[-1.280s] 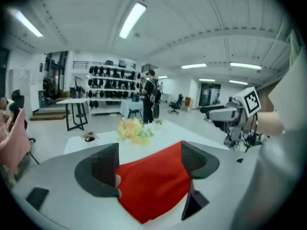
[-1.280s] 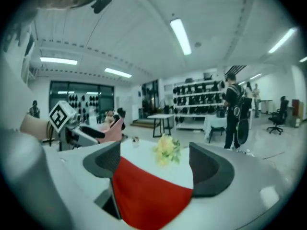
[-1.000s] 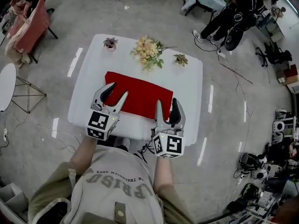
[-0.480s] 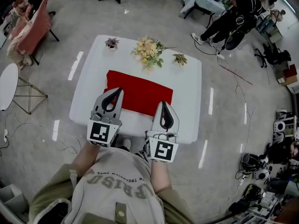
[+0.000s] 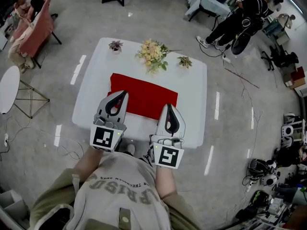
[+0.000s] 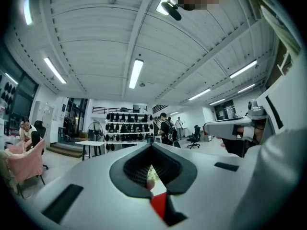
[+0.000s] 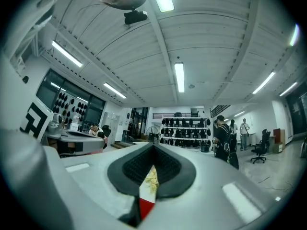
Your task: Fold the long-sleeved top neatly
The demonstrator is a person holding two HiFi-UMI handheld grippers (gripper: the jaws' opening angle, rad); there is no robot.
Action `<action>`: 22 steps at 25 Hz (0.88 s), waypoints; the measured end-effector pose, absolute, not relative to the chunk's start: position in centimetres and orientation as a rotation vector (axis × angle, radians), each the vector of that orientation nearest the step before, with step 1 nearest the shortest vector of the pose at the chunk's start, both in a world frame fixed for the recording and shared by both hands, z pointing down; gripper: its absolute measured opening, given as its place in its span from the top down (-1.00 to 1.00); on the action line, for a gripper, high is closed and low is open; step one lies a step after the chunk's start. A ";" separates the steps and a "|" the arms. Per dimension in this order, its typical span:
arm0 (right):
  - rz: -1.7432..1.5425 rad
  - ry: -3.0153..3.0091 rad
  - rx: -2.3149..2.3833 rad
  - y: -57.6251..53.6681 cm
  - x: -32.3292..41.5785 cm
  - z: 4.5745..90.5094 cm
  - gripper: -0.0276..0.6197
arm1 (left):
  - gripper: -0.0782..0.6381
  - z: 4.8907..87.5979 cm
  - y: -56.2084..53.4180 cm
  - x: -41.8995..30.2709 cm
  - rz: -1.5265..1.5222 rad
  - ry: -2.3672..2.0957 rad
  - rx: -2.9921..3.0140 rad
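**Both grippers clenched and empty at the near edge of the red top**

The red top [image 5: 143, 96] lies flat on the white table [image 5: 192, 80] in the middle of the frame. It forms a tidy rectangle, its long axis running left to right and sloping slightly down toward the right. It sits just ahead of both tools, toward the top of the frame. The left gripper [image 5: 123, 93] and right gripper [image 5: 169, 107] are clenched with nothing between their jaws, 1 near each lower corner of the cloth. The left tip overlaps the cloth and the right stops at its lower edge, so the left looks marginally nearer. Any further fold would likely start from this near long edge.
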State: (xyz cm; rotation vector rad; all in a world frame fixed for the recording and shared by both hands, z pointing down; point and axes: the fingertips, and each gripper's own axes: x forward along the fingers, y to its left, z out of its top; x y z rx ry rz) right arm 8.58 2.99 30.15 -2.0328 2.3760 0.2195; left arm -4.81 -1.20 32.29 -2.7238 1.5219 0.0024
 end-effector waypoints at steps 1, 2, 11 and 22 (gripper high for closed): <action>0.232 2.378 -2.031 3.0 8.5 30.0 0.91 | 0.75 32.2 -1.1 -4.8 -0.001 1.518 -2.721; 0.245 2.374 -2.035 3.0 8.4 29.8 0.91 | 0.75 32.2 -1.1 -4.8 -0.005 1.515 -2.718; 0.288 2.327 -2.090 3.0 8.5 29.5 0.91 | 0.75 32.5 -1.0 -4.8 -0.012 1.505 -2.723; 0.264 2.305 -2.080 2.1 8.2 29.2 0.91 | 0.75 33.0 -1.7 -5.2 -0.029 1.507 -2.715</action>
